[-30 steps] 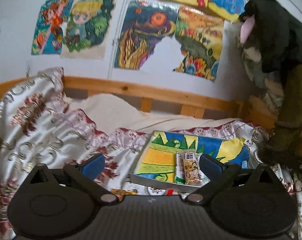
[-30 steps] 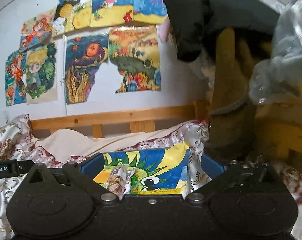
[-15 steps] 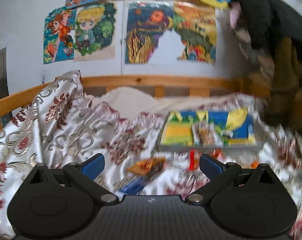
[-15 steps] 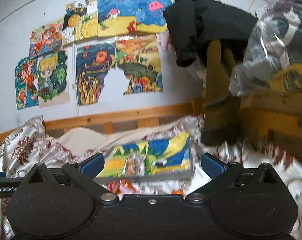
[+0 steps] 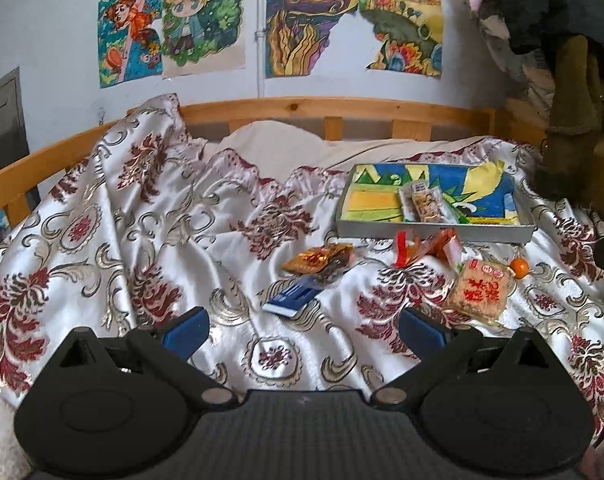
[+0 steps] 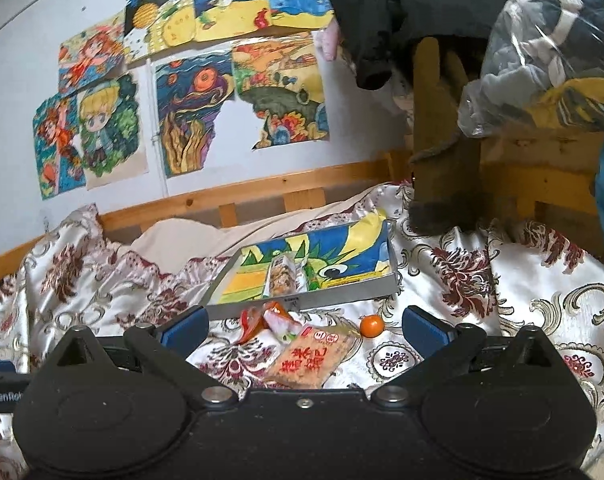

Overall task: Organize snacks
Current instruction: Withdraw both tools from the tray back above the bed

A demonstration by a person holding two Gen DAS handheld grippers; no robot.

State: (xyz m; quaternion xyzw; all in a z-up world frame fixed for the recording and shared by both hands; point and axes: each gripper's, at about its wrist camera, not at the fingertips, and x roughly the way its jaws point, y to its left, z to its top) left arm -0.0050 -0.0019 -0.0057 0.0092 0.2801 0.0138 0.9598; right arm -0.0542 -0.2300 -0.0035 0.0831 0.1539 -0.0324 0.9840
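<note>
A couple of wrapped snacks lie in the tray. Several packets, like the rice cracker, wait on the bed. Both grippers, left and right, hold their fingers spread, empty.

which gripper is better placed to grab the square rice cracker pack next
Right. The rice cracker pack lies just ahead between the open right gripper's fingers. In the left wrist view the pack sits off to the right of the open left gripper.
</note>
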